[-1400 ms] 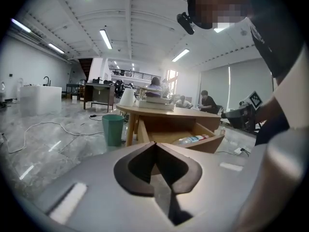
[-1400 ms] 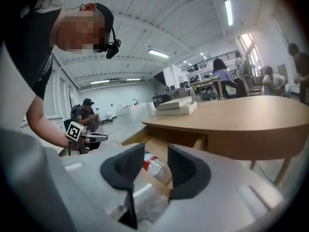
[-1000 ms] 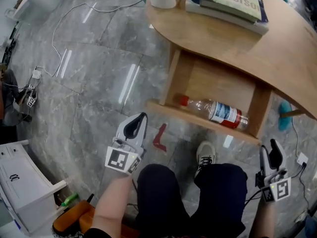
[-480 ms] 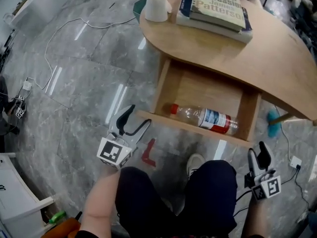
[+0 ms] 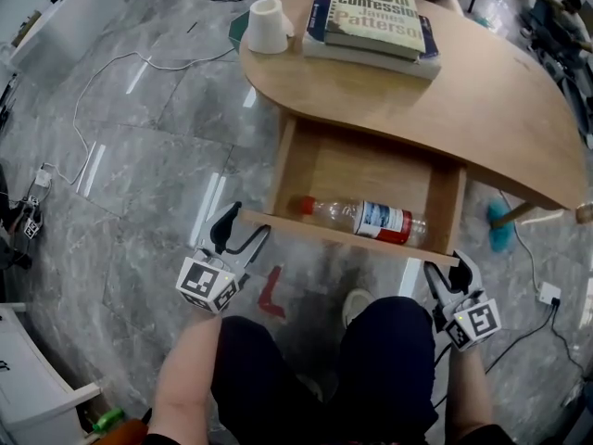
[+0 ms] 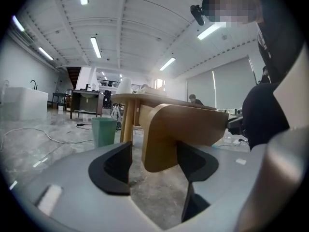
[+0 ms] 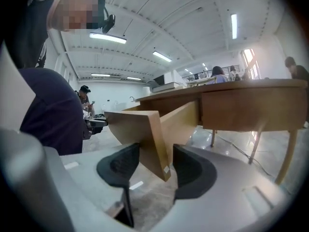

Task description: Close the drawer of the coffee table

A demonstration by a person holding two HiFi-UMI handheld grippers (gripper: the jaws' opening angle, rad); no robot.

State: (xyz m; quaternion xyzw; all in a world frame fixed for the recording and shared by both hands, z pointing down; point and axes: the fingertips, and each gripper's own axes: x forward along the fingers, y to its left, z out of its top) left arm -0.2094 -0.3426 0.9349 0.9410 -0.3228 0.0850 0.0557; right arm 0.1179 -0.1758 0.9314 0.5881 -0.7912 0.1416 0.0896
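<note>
A wooden coffee table [image 5: 482, 91] with a curved top is seen on a floor [image 5: 139, 156] of grey marbled tiles. A red angled mark [image 5: 271, 295] is stuck on the floor before it. The room is shown by the gripper views as a large hall with a white ceiling and long strip lights. A green bin [image 6: 104, 131] is placed beside the table.

On the surface, a white cup [image 5: 267, 24] and two stacked books [image 5: 375, 7] are carried. On the upper book "8th confession" and "James Patterson" can be read. The drawer [image 5: 371, 170] under the top is pulled out towards the person's knees. A plastic bottle [image 5: 361, 218] with a red cap is laid inside it, against the drawer front [image 5: 343, 239]. Its label is white, blue and red, but the print is too small to be read.

The left hand-held gripper [image 5: 243, 230] is held released, and the left end of the drawer front is seen between its parted jaws. The right hand-held gripper [image 5: 452, 272] is released too, and the right corner of the front is seen between its jaws. Whether the wood is touched cannot be told.

Compared with half a second ago, the right hand-held gripper has been brought up from beside the knee to the drawer's corner. The drawer is still open about as far.
</note>
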